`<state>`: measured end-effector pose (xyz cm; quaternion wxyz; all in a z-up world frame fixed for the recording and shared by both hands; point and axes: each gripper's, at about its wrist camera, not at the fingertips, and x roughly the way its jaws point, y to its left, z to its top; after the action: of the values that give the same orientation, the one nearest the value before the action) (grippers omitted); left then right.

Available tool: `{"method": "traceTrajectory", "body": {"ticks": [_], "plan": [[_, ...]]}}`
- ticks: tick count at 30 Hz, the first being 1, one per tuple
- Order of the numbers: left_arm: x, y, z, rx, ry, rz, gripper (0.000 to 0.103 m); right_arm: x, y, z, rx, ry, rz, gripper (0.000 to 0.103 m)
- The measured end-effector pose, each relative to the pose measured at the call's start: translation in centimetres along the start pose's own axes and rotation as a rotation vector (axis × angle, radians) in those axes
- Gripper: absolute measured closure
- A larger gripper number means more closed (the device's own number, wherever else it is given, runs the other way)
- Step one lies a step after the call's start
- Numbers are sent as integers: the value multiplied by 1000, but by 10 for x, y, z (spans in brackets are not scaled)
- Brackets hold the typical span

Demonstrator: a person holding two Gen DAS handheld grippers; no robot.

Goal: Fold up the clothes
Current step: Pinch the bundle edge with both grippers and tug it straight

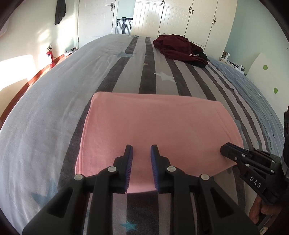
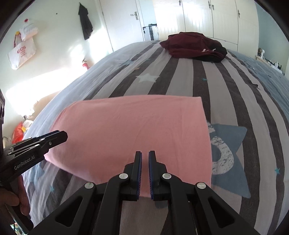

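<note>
Both hand-held grippers tilt down over the near edge of a folded pink cotton garment (image 1: 153,126) on the bed. The left hand-held gripper (image 1: 141,151) has its blue pads slightly parted, gripping nothing, the pink cloth beneath them. The right hand-held gripper (image 2: 144,155), beside it, is almost pressed together, also empty. The striped grey star-print bedspread (image 1: 126,72) stretches ahead; a crumpled maroon garment (image 1: 178,47) lies far beyond, near white wardrobe doors (image 1: 180,16).
</note>
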<state>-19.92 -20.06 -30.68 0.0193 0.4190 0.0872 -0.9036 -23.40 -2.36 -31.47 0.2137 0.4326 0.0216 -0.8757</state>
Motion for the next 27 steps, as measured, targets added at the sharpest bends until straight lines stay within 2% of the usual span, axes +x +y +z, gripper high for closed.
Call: {"method": "traceTrajectory", "body": {"ticks": [7, 13, 15, 20, 23, 24, 26, 27], "plan": [[-13, 28, -3, -27, 6, 84, 86, -15, -37, -8, 73, 8, -64, 96], [-2, 56, -14, -62, 47, 155, 86, -15, -63, -21, 97, 20, -98, 96], [-4, 53, -15, -40, 46, 161, 86, -15, -71, -24, 109, 18, -103, 79], [-14, 69, -7, -91, 34, 244, 86, -21, -96, -20, 157, 15, -174, 78], [-23, 85, 4, -171, 11, 244, 86, -26, -117, -11, 216, 3, -180, 78], [-23, 87, 8, -183, 4, 227, 83, -26, -121, -7, 230, 4, -157, 78], [-20, 89, 17, -196, -6, 164, 69, -22, -126, 2, 254, 10, -100, 78], [-17, 89, 21, -206, -7, 119, 57, -18, -128, 7, 264, 17, -67, 76]]}}
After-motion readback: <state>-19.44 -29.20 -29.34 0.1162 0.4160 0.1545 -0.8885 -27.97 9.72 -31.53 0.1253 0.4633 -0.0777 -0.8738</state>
